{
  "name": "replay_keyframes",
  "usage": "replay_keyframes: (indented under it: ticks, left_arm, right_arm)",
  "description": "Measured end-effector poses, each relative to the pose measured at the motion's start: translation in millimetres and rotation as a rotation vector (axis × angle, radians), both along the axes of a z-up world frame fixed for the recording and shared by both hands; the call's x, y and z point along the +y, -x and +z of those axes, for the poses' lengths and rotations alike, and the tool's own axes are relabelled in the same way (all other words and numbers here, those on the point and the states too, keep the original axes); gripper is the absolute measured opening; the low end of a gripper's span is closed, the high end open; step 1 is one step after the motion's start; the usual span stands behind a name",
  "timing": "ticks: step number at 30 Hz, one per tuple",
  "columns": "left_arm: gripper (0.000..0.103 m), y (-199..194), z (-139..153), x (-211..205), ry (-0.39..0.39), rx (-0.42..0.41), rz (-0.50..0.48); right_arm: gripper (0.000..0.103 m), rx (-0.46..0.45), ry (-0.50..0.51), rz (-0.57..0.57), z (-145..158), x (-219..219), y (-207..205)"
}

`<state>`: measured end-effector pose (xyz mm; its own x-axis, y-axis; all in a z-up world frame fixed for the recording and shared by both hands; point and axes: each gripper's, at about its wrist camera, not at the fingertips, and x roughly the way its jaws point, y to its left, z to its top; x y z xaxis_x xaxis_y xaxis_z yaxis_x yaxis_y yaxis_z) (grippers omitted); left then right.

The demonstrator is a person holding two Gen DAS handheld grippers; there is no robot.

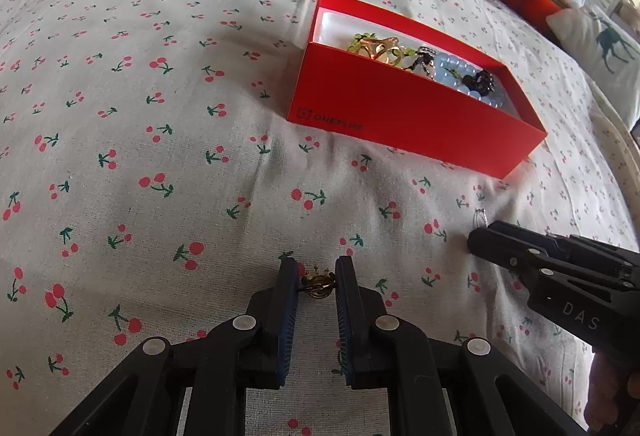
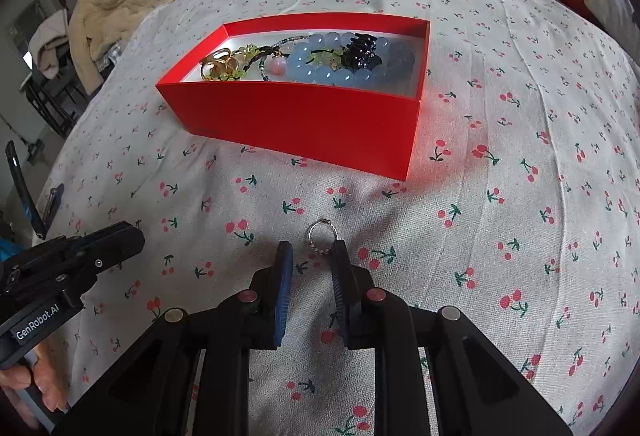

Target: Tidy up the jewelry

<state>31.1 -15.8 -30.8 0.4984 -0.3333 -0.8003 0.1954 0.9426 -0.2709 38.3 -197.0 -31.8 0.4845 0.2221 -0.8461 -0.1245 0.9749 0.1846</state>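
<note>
Nearest, on the bed this side of the red box [image 2: 304, 120], the left claw [image 1: 318, 286] grips a small gold piece [image 1: 317, 282]. The right claw [image 2: 312, 256] stands slightly apart around a silver ring [image 2: 322, 236], not clamped. Beyond, the box already holds bracelets [image 2: 352, 64]; two pieces remain.

My right gripper [image 2: 311, 256] points down at the cherry-print sheet [image 2: 500, 196], its jaws a little apart around the near end of a small silver ring [image 2: 322, 238] (whether the pads touch it, I cannot tell). Beyond lies the red box [image 2: 296, 120], holding a blue bead bracelet [image 2: 344, 72] and gold pieces [image 2: 218, 68]. My left gripper [image 2: 132, 236] hangs at the left edge.
</note>
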Motion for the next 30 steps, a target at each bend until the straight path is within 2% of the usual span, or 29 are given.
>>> replay_keyframes:
  ticks: [10, 14, 18, 25, 30]
  left_arm:
    - [0.013, -2, 3, -2, -0.015, 0.000, -0.014]
    - [0.013, -3, 4, -1, -0.021, 0.001, -0.014]
    - [0.013, -3, 7, 3, -0.027, -0.006, -0.011]
    - [0.013, -4, 13, 9, -0.023, -0.014, -0.003]
    - [0.013, -4, 16, 12, -0.018, -0.020, -0.002]
  right_arm:
    - [0.018, -0.031, 0.077, 0.024, -3, 9, -5]
    - [0.012, -0.029, 0.081, 0.023, -3, 9, -6]
    - [0.010, -0.022, 0.080, 0.025, 1, 11, -9]
    - [0.007, -0.027, 0.045, 0.025, 11, 9, -7]
    - [0.007, -0.058, -0.037, -0.006, 29, -5, -3]
